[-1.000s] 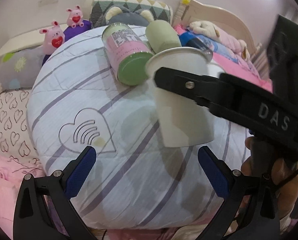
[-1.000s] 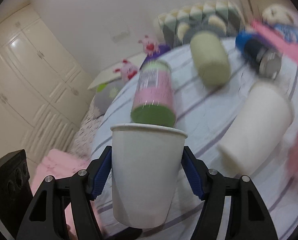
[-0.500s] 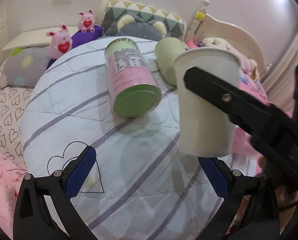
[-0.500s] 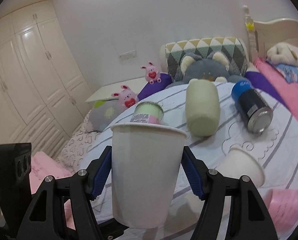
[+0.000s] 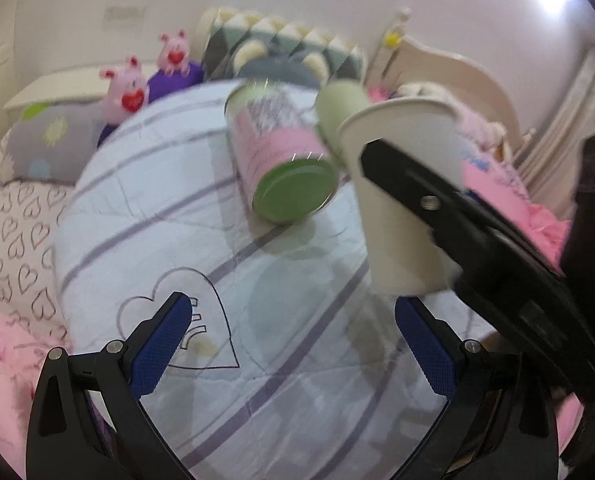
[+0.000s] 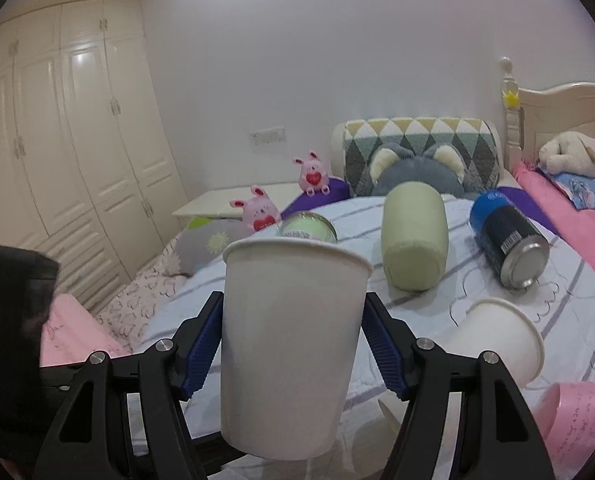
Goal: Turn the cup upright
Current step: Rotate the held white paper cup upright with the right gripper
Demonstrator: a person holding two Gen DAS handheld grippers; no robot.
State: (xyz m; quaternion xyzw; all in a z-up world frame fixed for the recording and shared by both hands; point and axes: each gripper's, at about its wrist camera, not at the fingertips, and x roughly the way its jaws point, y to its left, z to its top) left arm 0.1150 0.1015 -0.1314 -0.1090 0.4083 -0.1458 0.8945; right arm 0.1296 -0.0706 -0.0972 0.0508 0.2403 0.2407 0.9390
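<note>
My right gripper [image 6: 293,346] is shut on a white paper cup [image 6: 289,344], held upright with its rim up, above the striped quilt. In the left wrist view the same cup [image 5: 397,208] hangs at the right with the right gripper's black arm across it. My left gripper [image 5: 293,344] is open and empty, low over the quilt [image 5: 177,208], to the left of and below the cup. A second white paper cup [image 6: 497,338] lies on its side to the right.
A pink can with a green lid [image 5: 281,160] lies on the quilt beside the held cup. A pale green roll [image 6: 413,236], a blue can [image 6: 509,236] and a pink cup [image 6: 577,412] lie to the right. Plush toys and pillows line the headboard.
The right gripper has levelled out with the cup still upright in it. The left wrist view has shifted and blurred; the cup now sits lower and further right in it.
</note>
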